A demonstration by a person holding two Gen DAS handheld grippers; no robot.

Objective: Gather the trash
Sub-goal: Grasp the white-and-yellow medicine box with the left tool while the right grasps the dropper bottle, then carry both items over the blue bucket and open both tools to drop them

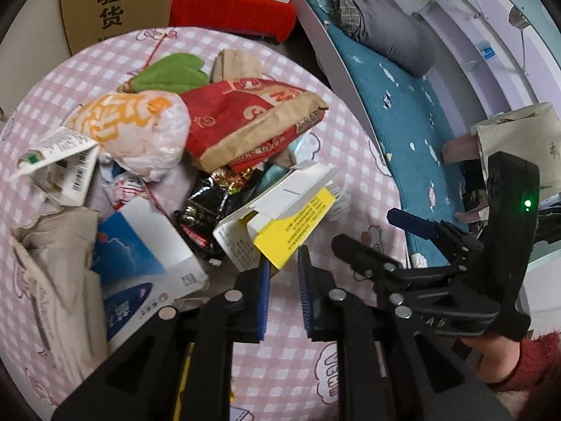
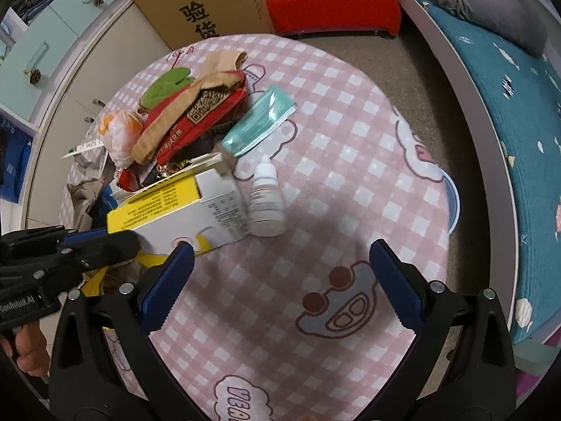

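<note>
Left gripper [image 1: 284, 266] is pinched down to a narrow slot, tips right at the yellow corner of the yellow-and-white cardboard box [image 1: 287, 217]. Can't tell if the pads actually bite it.

Right gripper [image 2: 280, 270] is spread wide with nothing in it, hanging over the pink checked tablecloth [image 2: 350, 161]. A small white dropper bottle [image 2: 264, 200] stands just ahead, beside that box.

The rest of the trash is heaped on the cloth behind the box: a crumpled red-and-brown paper bag [image 1: 245, 119], a white plastic bag with orange print [image 1: 140, 133], a blue-and-white carton [image 1: 147, 256], a black foil wrapper [image 1: 203, 210] and a teal sachet [image 2: 259, 122].
</note>
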